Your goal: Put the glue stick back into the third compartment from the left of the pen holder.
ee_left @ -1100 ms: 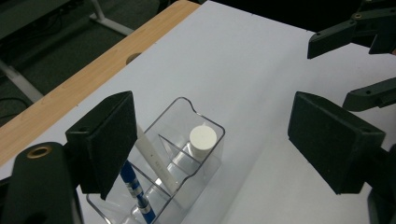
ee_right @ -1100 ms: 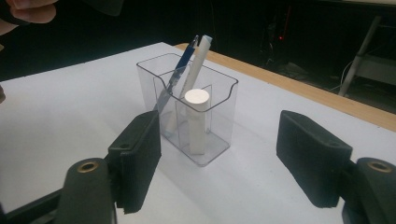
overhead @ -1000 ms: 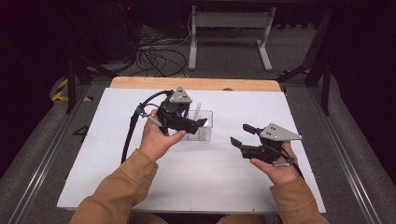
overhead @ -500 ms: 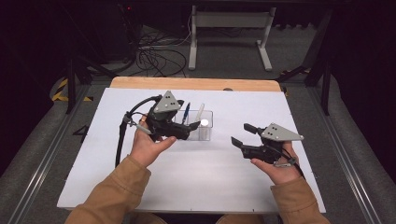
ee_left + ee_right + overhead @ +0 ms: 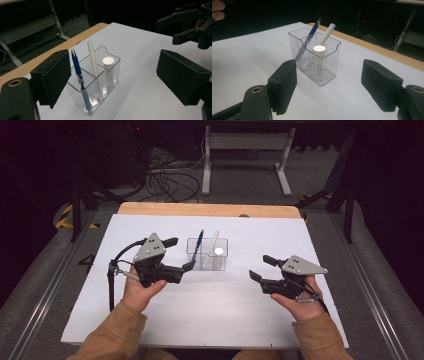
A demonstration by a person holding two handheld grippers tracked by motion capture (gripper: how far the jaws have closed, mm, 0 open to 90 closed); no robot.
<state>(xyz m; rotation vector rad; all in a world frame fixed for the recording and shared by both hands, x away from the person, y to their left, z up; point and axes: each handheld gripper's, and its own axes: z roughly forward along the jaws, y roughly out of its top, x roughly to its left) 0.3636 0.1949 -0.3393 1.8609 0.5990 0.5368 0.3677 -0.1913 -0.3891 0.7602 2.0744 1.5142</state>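
Both grippers are released and empty, with the holder (image 5: 207,254) mid-bench: it sits at 2 o'clock just off the left gripper (image 5: 178,254), way closer than the right gripper (image 5: 262,268), pens standing near upright.

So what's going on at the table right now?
A person holds a gripper in each hand over a white table. A clear organiser holds a blue pen, a white pen and a white stick. The left gripper sits just beside the organiser, jaws open and empty. The right gripper waits apart, also open.
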